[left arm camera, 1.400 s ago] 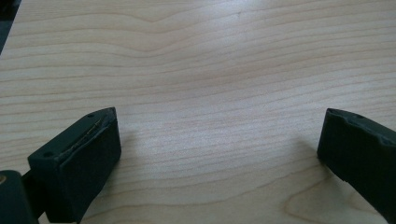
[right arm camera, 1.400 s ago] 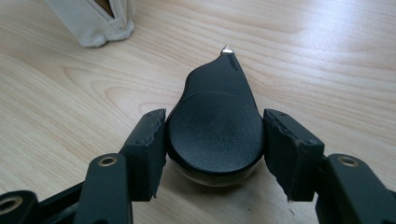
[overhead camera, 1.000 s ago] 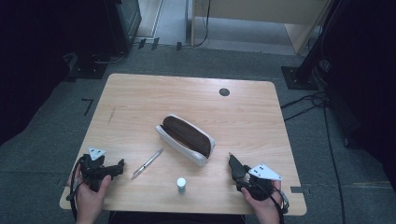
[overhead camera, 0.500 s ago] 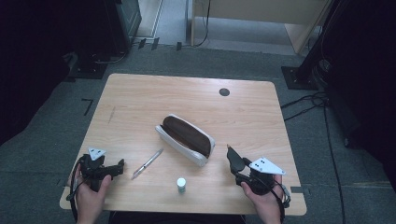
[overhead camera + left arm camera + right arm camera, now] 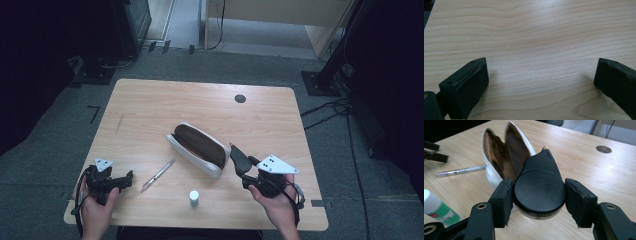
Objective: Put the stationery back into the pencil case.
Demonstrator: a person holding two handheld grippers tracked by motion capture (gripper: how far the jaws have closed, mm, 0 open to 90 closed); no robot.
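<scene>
I find almost nothing legible from here. On the black teardrop-shaped object (image 5: 539, 187) clamped between my right gripper's (image 5: 539, 200) pads, the right gripper view shows a short line of tiny raised lettering near its narrow gold-tipped end; it may be a brand name, but it is too small and soft for me to read. The small white bottle (image 5: 435, 208) with the green body at the lower left of that view carries a little red patch on its label, and I cannot make out any characters on it.
</scene>
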